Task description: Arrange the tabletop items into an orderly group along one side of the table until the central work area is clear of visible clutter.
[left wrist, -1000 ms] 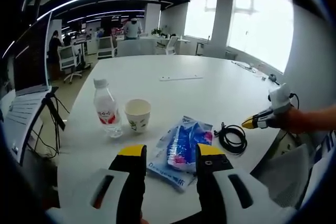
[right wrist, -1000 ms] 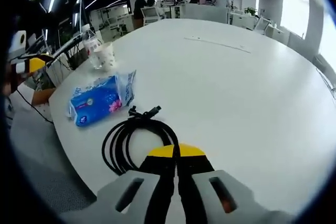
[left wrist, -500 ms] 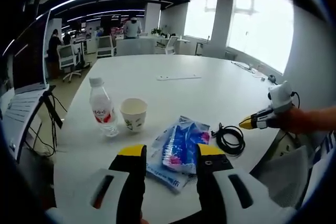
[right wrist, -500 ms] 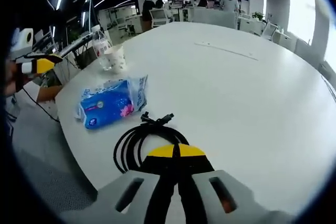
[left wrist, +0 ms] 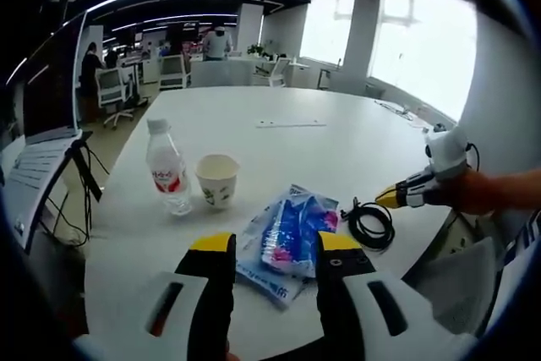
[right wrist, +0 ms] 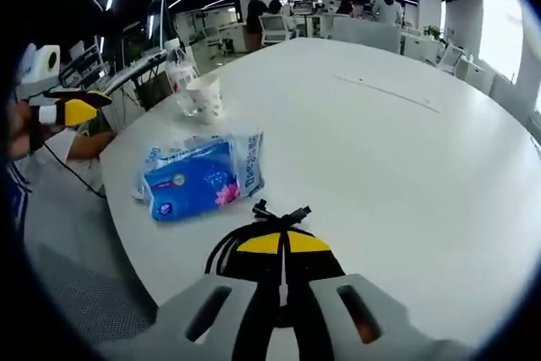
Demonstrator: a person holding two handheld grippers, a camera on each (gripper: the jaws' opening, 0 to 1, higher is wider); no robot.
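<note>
Your left gripper [left wrist: 275,247] is open over the tissue pack [left wrist: 287,238], w/ bottle [left wrist: 169,177] and paper cup [left wrist: 216,180] beyond. Your right gripper [right wrist: 283,247] is closed above the black cable [right wrist: 275,217]; left view shows its full coil near the table [left wrist: 279,137] edge.

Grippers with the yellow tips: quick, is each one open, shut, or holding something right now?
Left gripper: open, holding nothing, above the blue tissue pack.
Right gripper: shut, empty, over the coiled black cable.

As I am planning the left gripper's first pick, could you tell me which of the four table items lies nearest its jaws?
The blue tissue pack, lying flat just beyond the left gripper; the paper cup, water bottle and coiled black cable sit farther off.
</note>
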